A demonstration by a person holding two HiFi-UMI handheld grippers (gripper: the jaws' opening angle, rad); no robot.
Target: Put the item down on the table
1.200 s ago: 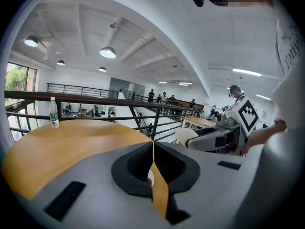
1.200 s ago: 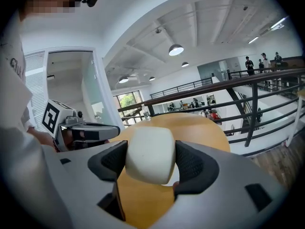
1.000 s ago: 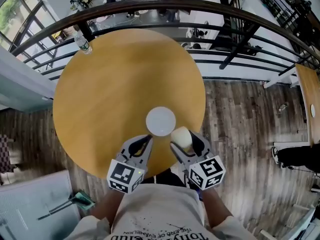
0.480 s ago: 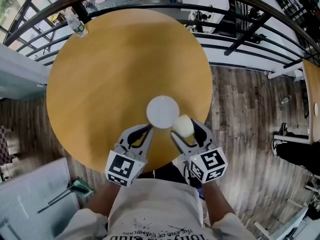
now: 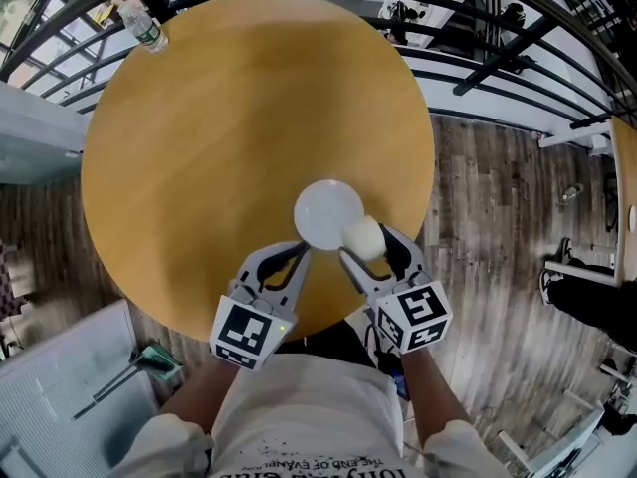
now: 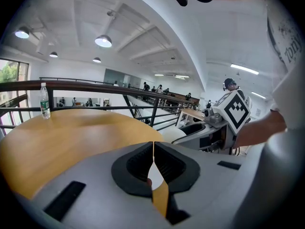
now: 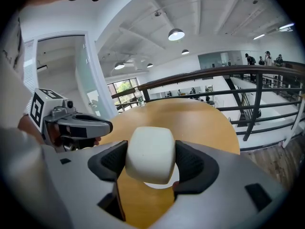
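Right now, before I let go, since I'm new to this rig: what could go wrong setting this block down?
1. The right claw holds the pale block over the rim of the white plate; released here, it may land half on the plate and tip.
2. The near edge of the table is close; a rolling block could drop to the floor.

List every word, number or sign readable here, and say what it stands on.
"ton": print on the person's shirt, cut off at the edge of the left gripper view.
Shirt print in the head view: upside down, too blurred to read.
Water bottle label: too small to read.
Left marker cube, right marker cube: square patterns, no letters.
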